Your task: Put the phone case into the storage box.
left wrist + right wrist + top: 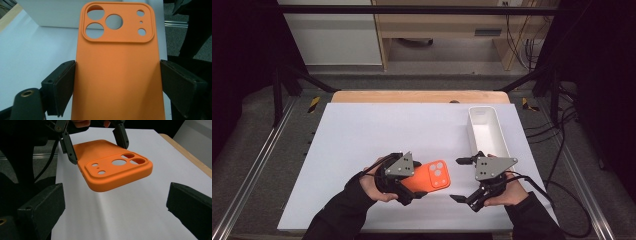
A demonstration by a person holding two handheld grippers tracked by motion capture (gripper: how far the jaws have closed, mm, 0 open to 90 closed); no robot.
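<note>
I have the left gripper clamped across the orange silicone phone case, one black pad pressed on each long edge, as the left gripper view shows plainly. The case is held clear of the white table top, its back face up, and its raised camera block with three large round cut-outs and three small ones points away from my left hand toward the right gripper. In the right gripper view the case hangs above the white surface, tilted slightly, with the left gripper's two thin black fingers pinching it at the far end, and a pale shadow lies on the table below it. My right gripper stands with its jaws spread wide and nothing between them; its pads press on nothing, and the case's camera end sits near it but apart, just to its left in the high view. My right hand wraps the gripper body from below, its grey three-cornered plate facing up. Behind the right gripper, a long white rectangular plastic bin lies along the table's right side, its open top up and its inside bare as far as I can see. A strip of pale wooden edge shows beyond the white top.
</note>
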